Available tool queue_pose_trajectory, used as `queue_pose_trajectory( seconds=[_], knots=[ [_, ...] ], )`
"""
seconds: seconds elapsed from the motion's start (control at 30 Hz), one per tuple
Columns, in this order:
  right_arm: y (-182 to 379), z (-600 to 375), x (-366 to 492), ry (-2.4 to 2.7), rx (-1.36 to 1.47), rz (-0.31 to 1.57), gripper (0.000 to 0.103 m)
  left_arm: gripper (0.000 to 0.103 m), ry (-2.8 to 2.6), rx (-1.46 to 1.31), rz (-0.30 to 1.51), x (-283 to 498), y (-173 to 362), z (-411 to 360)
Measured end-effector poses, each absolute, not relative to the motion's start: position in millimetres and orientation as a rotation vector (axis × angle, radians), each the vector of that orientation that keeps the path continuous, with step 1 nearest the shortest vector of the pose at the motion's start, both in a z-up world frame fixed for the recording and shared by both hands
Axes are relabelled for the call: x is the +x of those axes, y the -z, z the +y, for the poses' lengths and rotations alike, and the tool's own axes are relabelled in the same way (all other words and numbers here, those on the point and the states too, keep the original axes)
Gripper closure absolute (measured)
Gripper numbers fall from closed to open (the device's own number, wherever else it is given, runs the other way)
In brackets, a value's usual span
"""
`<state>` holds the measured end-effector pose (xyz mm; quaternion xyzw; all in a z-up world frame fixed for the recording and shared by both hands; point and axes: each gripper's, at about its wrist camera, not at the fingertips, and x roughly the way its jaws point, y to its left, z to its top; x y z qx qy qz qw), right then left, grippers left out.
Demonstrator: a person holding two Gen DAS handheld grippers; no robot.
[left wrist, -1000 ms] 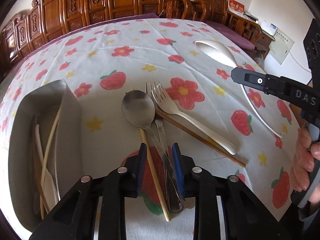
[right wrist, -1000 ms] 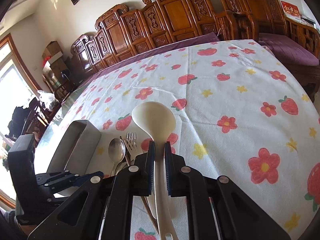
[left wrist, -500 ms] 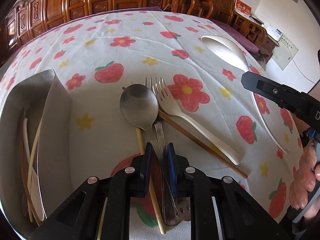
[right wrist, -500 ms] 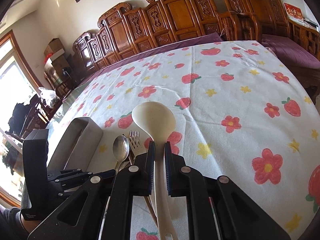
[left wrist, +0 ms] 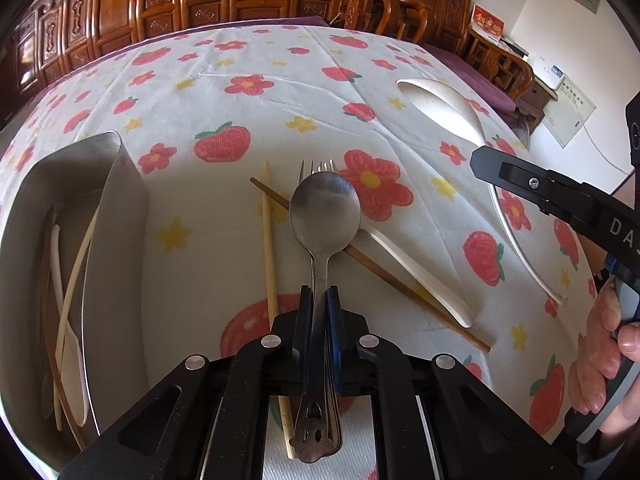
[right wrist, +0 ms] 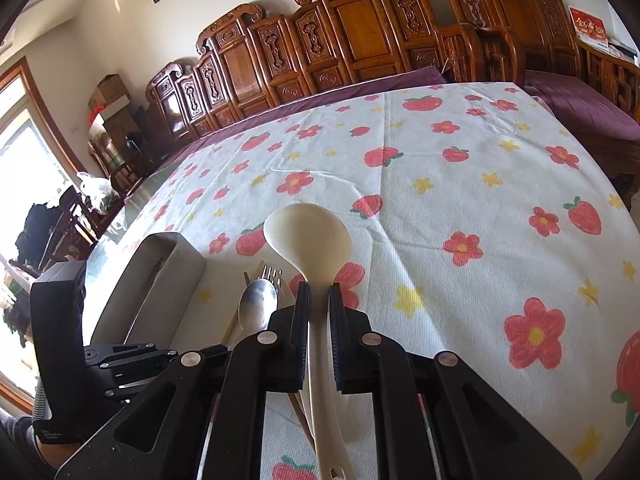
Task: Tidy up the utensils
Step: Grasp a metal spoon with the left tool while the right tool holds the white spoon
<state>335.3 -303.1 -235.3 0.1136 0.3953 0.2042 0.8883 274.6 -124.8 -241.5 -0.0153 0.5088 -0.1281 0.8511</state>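
Left wrist: left tool [left wrist: 320, 300] has just clenched the dull steel spoon's [left wrist: 325, 216] flat handle.

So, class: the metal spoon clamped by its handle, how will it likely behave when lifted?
The spoon should stay stiff, being metal. Its polished handle might slip or pivot in the left gripper, bowl-heavy. A fork handle seems pinched alongside, so both may rise together.
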Motion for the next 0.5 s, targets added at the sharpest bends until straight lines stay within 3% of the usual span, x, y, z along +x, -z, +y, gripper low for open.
queue_pose_trajectory(
  seconds=[0.5],
  knots=[
    [237.1, -300.1, 335.6, -0.427, 0.227, 0.832, 0.091, 0.096, 0.273, 0.031, 1.096, 283.6, 245.3, -129.0]
  ],
)
